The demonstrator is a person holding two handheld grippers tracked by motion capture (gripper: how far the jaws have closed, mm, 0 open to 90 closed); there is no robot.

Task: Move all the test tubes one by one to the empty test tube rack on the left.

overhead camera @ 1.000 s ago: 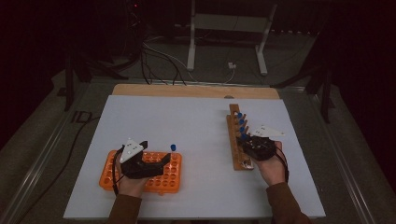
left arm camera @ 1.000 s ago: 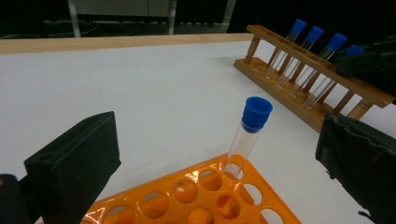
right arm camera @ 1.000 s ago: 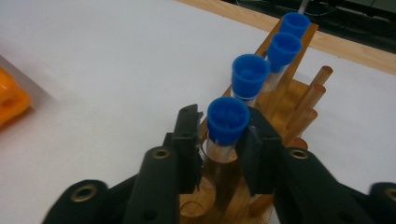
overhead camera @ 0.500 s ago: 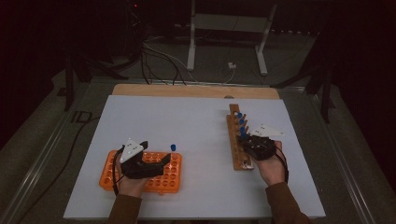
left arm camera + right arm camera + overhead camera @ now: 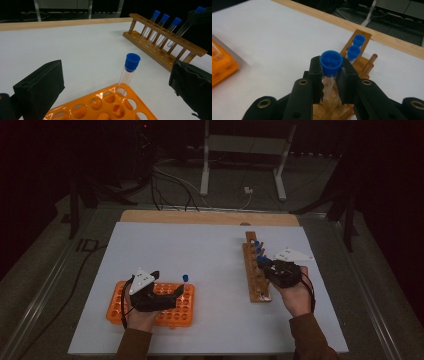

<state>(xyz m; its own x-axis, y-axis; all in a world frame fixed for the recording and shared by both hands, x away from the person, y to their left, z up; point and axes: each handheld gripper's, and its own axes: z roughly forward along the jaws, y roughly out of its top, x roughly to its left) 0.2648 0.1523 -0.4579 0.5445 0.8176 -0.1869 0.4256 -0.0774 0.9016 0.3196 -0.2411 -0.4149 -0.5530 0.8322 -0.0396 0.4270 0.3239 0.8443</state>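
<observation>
**Tube gripped over wooden rack**

Right tool (image 5: 331, 75) clamped on a blue-capped tube (image 5: 331, 61), just above the wooden rack (image 5: 256, 275). Left tool (image 5: 115, 85) jaws wide apart, nothing held, straddling one capped tube (image 5: 128, 72) upright in the orange rack (image 5: 172, 312) on the white surface (image 5: 210, 250).

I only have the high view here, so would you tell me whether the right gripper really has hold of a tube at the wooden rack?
Observer: Yes, in the right gripper view the right gripper is shut on a blue-capped tube, just under its cap.
Operator: Thank you. Is that tube out of the wooden rack?
Observer: In the left gripper view its bottom end hangs just above the wooden rack, beside three seated tubes.
Operator: And the left gripper?
Observer: The left gripper is open, with the orange rack and its one tube between the jaws.
</observation>
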